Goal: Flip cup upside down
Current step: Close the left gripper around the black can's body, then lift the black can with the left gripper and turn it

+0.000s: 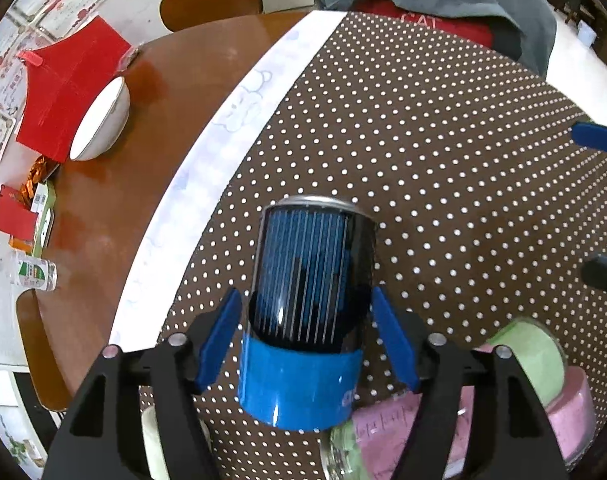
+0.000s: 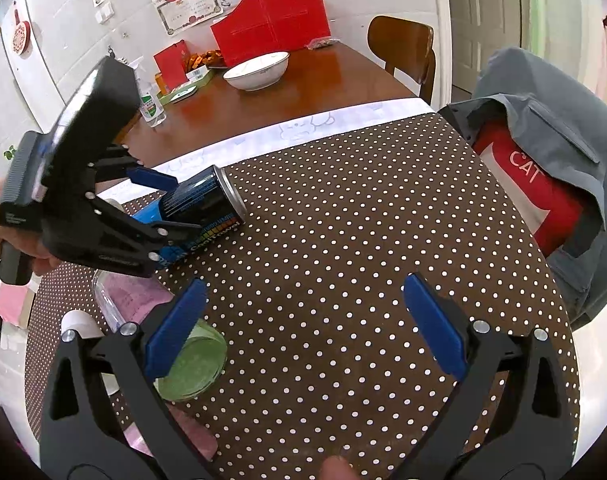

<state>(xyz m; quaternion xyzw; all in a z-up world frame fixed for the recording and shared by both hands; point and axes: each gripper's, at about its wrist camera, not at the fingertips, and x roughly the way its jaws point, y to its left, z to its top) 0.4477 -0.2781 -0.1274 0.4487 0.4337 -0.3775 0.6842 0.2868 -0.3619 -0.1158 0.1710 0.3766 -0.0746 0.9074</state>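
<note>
While the left gripper [image 1: 305, 336] straddles the blue cup [image 1: 309, 316] at lower centre, its pads look just apart from it. Right view: cup [image 2: 201, 208] tilted at left, right gripper [image 2: 303, 324] wide open, holding nothing.

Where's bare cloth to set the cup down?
Free: dotted cloth between the cup and grey jacket, ahead of the right hand-held gripper. Crowded: near-left corner, green jar and pink items by the left hand-held gripper.

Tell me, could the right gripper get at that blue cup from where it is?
Probably yes. The right gripper is open over bare dotted cloth, but the left gripper already straddles the blue cup, leaving mainly its metal end free.
</note>
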